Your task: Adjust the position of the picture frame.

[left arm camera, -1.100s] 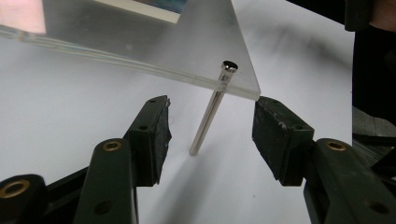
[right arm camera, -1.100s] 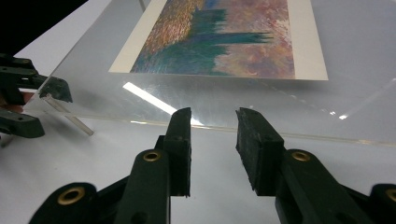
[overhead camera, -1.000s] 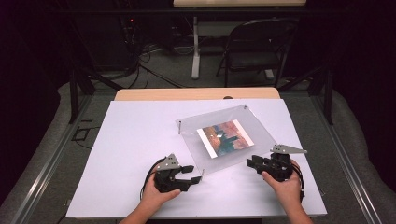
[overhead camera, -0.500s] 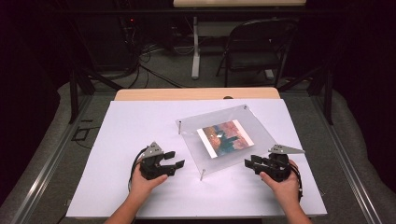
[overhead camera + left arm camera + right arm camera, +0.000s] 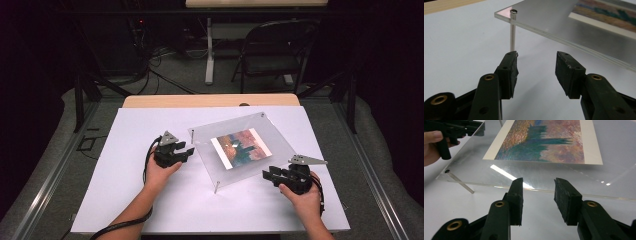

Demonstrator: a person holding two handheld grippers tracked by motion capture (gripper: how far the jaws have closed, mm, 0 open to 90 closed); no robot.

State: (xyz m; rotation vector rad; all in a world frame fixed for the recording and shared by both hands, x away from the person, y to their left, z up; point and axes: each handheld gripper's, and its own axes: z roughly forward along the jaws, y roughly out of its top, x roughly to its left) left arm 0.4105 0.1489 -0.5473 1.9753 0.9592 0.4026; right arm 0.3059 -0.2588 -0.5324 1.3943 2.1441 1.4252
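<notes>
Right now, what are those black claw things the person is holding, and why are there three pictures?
Those claws are grippers, tools with two black jaws that a person squeezes by hand. There is no robot arm here. The big picture comes from a camera up high, looking down at the white table. In it you see the left gripper and the right gripper. The other two pictures come from small cameras riding on each gripper, looking along its jaws. On the table stands a clear plastic frame on thin metal legs, with a colourful painted picture inside. The left gripper's jaws have just been closing a little, with nothing between them. Both grippers are open and hold nothing; each points at an edge of the frame, close to it.
</notes>
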